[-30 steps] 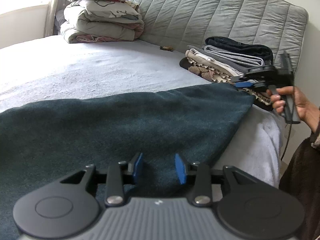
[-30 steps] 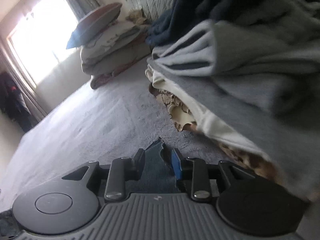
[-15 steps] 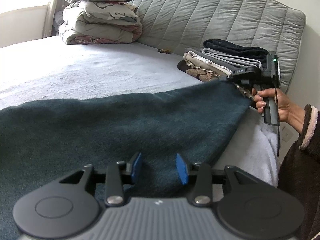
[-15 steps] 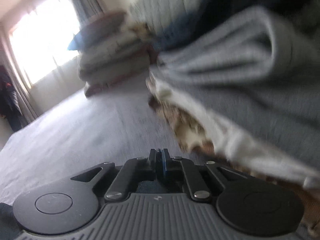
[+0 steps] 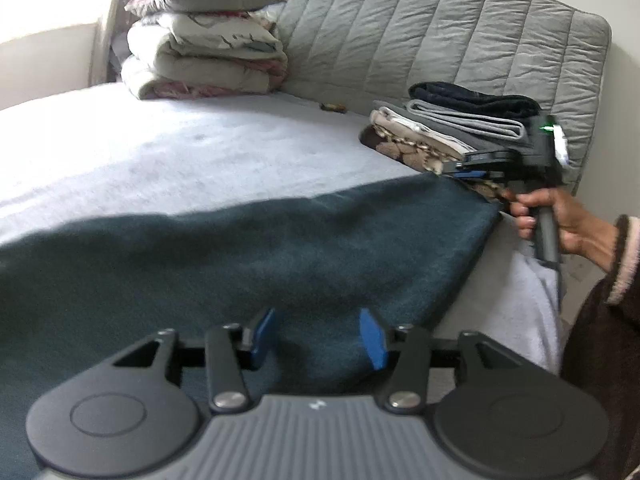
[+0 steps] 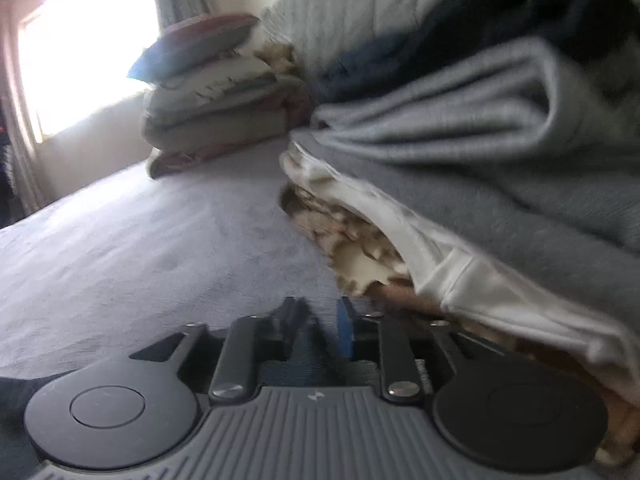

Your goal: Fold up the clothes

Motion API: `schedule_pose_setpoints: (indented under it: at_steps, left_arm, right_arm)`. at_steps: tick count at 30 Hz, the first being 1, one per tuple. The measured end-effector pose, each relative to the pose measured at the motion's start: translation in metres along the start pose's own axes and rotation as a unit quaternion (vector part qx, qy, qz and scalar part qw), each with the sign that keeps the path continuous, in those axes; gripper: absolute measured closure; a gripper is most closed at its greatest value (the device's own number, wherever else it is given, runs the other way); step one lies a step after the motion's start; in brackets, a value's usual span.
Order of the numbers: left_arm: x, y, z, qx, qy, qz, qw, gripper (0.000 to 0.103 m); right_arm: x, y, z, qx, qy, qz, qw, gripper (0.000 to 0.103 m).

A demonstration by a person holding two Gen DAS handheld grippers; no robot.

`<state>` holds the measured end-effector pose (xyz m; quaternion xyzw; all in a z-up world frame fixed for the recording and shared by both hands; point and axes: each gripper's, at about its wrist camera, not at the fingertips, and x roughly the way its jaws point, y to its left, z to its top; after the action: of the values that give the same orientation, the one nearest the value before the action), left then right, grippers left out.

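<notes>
Garment (image 5: 280,248) spread, left view only; both tools (image 5: 318,334) (image 6: 320,326) just spreading, pinching nothing.

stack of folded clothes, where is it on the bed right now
In the left wrist view the stack of folded clothes sits at the right, against the quilted headboard, just beyond the dark teal garment.

- Daylight floods from a blown-out window (image 6: 84,52) at the left.
- Right wrist view is motion-blurred, especially the folded pile (image 6: 460,160).
- Fisheye bends the headboard (image 5: 440,40); corners darken.
</notes>
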<state>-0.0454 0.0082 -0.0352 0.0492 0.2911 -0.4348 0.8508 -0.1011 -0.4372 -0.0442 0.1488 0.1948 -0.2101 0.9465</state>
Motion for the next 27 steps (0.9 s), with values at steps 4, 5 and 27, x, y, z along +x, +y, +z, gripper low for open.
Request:
schedule_pose_setpoints:
  at_steps: [4, 5, 27]
  left_arm:
    - [-0.006, 0.016, -0.003, -0.017, -0.006, 0.030, 0.9994, 0.048]
    - [-0.006, 0.020, -0.004, -0.020, -0.004, 0.037, 0.9991, 0.047]
    - [-0.099, 0.116, -0.022, -0.095, 0.103, 0.059, 0.9885, 0.042]
  right_arm:
    - [-0.031, 0.034, -0.016, -0.050, -0.010, 0.050, 0.997, 0.058]
    - [-0.035, 0.045, -0.021, -0.071, -0.006, 0.063, 0.995, 0.057]
    - [-0.017, 0.211, -0.019, -0.107, 0.121, 0.258, 0.953, 0.047]
